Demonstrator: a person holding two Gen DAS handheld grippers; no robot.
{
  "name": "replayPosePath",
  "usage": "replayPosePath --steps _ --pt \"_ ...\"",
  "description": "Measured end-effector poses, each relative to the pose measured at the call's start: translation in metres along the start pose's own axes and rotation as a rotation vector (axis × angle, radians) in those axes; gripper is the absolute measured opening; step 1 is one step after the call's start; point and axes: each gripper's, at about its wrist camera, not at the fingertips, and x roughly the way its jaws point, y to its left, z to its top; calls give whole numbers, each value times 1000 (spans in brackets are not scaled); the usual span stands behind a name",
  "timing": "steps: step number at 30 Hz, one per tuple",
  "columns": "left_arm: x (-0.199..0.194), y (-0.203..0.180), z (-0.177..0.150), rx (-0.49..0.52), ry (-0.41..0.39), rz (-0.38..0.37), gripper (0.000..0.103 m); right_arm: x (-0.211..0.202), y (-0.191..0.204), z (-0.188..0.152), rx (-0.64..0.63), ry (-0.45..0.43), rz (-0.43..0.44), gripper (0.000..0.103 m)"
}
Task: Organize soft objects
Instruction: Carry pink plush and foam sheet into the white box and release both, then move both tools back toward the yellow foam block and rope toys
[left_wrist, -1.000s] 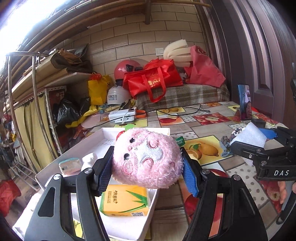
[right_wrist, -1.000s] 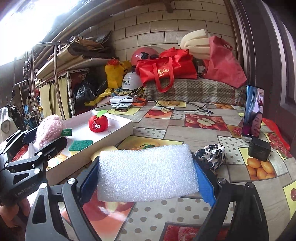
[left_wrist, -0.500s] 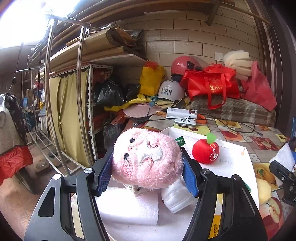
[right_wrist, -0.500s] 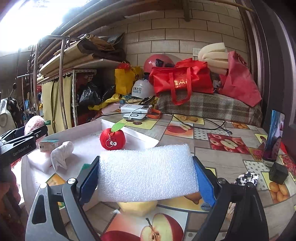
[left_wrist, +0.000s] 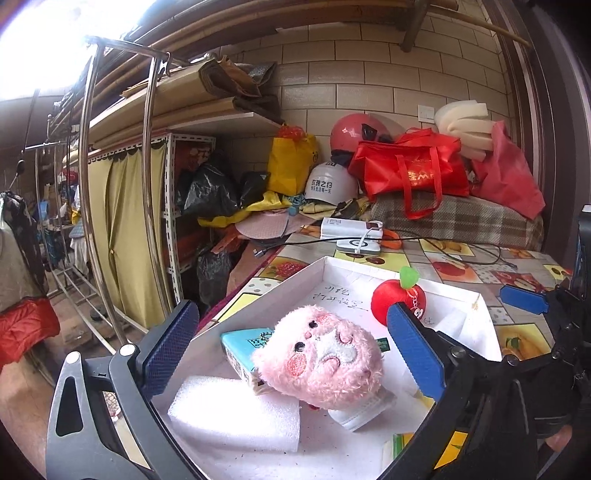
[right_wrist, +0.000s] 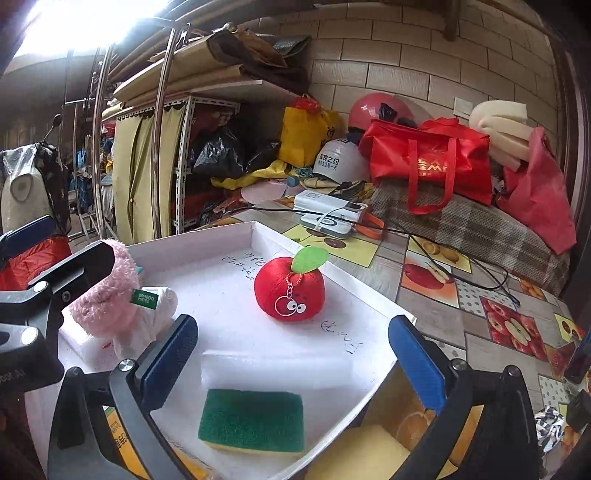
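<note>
Over the shallow white cardboard tray (left_wrist: 288, 280), both the left gripper (left_wrist: 291, 343) and right gripper (right_wrist: 291, 354) have just sprung wide, the fluffy pink plush face (left_wrist: 321, 365) and white foam block (right_wrist: 273, 365) lying loose between their pads.

Daylight blows out the upper-left corner in both views, washing the shelf rails (left_wrist: 147, 122) there; the rest is evenly lit with soft, faint shadows. Strong fisheye bend: brick wall (right_wrist: 399, 74) lines curve, dark vignette at the corners. Focus is sharp throughout, no motion blur; white tray (right_wrist: 229, 291) floor runs near overexposed.
</note>
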Motion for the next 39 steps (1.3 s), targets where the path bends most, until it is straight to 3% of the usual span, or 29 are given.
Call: replayPosePath --steps 14,18,22,27,35,39 --pt "-10 -4 -1 2 -29 6 103 -41 -21 -11 117 -120 -66 103" --pt "-29 -26 -8 15 -24 -66 103 -63 -43 -25 166 -129 -63 103" --pt "-48 -71 -17 99 -5 -194 103 -87 -78 -44 214 -125 -95 103" --pt "-62 -127 -24 186 55 -364 103 -108 -130 -70 290 -24 -138 103" --pt "-42 -197 -31 344 202 -424 103 -89 -187 -115 384 342 -137 103" --pt "-24 -222 -37 391 290 -463 103 -74 -190 -120 386 405 -105 102"
